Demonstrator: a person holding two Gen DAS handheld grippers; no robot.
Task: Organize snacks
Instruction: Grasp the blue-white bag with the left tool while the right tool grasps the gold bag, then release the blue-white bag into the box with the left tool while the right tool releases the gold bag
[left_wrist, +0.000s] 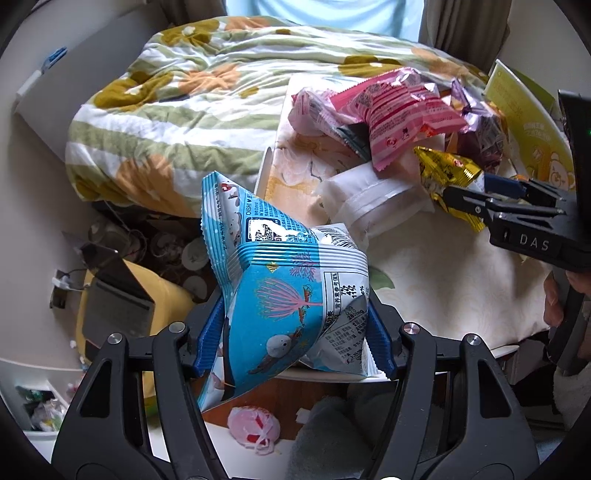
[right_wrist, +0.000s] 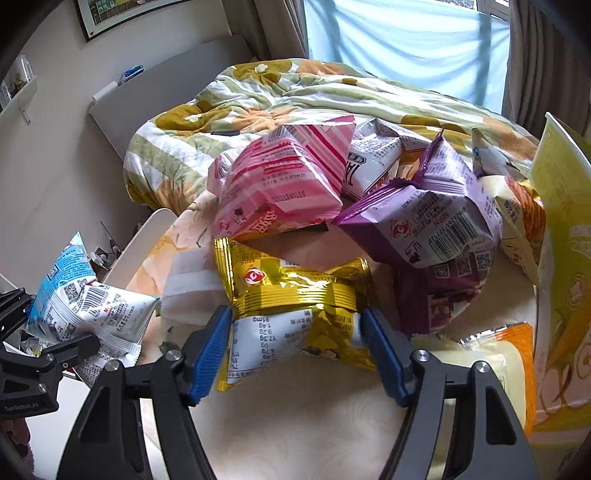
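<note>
My left gripper (left_wrist: 291, 343) is shut on a blue and white snack bag (left_wrist: 280, 291) and holds it off the left edge of the table; the bag also shows in the right wrist view (right_wrist: 85, 306). My right gripper (right_wrist: 295, 347) is shut on a gold snack bag (right_wrist: 291, 295) at the front of the snack pile; in the left wrist view the gold bag (left_wrist: 443, 170) sits between its fingers (left_wrist: 465, 199). A pink striped bag (right_wrist: 280, 184), a purple bag (right_wrist: 424, 218) and a white bag (right_wrist: 376, 162) lie heaped behind.
The table (right_wrist: 295, 424) has a cream floral cloth. A yellow carton (right_wrist: 565, 258) stands at the right, with an orange and cream bag (right_wrist: 498, 354) beside it. A folded white cloth (left_wrist: 369, 199) lies on the table. A bed with a floral quilt (left_wrist: 192, 110) is behind; clutter lies on the floor at the left.
</note>
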